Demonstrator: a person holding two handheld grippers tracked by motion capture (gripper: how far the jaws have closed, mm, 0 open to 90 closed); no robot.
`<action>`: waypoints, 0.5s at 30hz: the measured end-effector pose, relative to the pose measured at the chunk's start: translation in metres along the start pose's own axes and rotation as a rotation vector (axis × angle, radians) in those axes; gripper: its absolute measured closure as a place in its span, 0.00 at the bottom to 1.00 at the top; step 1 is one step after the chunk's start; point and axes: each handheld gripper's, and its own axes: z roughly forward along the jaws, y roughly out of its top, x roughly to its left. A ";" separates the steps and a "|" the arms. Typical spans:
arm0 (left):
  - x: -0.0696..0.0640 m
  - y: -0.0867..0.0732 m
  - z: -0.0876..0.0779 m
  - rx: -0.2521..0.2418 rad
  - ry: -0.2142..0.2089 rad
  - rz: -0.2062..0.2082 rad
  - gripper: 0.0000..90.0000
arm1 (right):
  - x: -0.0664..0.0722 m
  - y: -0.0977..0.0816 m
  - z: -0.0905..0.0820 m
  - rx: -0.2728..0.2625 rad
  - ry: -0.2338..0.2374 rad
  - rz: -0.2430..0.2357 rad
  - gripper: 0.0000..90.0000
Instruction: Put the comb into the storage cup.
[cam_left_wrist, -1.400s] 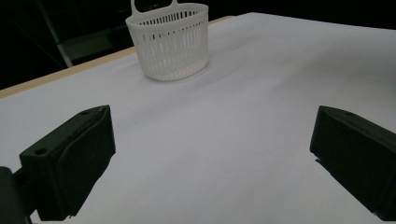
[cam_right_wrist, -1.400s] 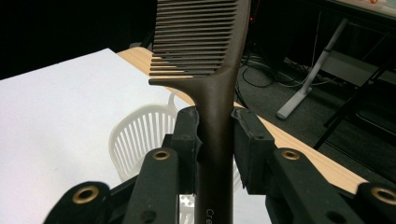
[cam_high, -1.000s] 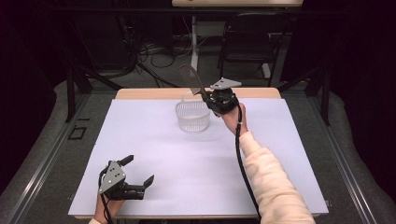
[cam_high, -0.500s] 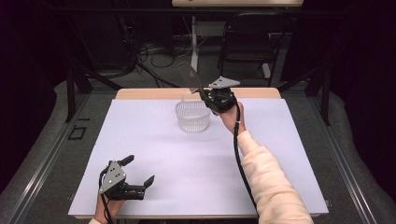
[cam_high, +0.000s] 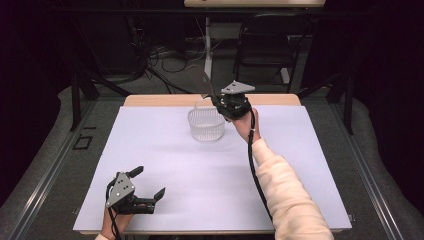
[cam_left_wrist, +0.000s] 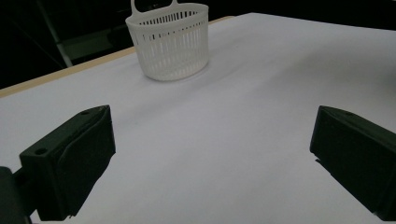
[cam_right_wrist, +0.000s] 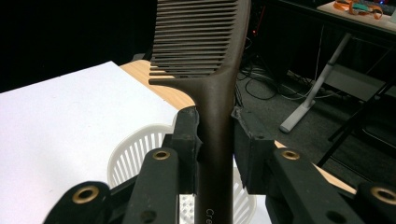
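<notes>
- Now the white table (cam_high: 165, 165) looks the same as a second ago, wide and mostly bare.
- Up at about 12 o'clock on the table sits the little white basket (cam_high: 206, 123), and it has not moved.
- Over by the basket, at its 2 o'clock side, the right gripper (cam_high: 216, 100) has lifted a bit and tipped, so its grey plate sits higher than a second ago.
- Its jaws are squeezed tight on the handle of a brown comb (cam_right_wrist: 212, 84), one jaw on each side.
- From the right gripper view, the comb points up with its teeth at the top, and the basket's open mouth is right under the jaws.
- I think the comb is meant to go into the basket, and the lift puts it above the rim, so it looks close to a drop.
- Down at 7 o'clock, the left gripper (cam_high: 149, 186) rests low by the near edge and has stayed put.
- Its jaws are spread wide with nothing between them.
</notes>
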 end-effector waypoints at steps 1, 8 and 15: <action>0.000 0.000 0.000 0.000 0.001 0.000 0.00 | 0.000 0.000 0.000 -0.002 0.002 0.002 0.80; 0.000 0.000 0.000 0.000 -0.001 0.000 0.00 | 0.001 0.000 0.003 -0.008 0.004 -0.001 0.80; 0.000 0.000 0.000 0.000 0.000 0.001 0.00 | 0.003 0.002 0.005 -0.027 0.014 -0.007 0.80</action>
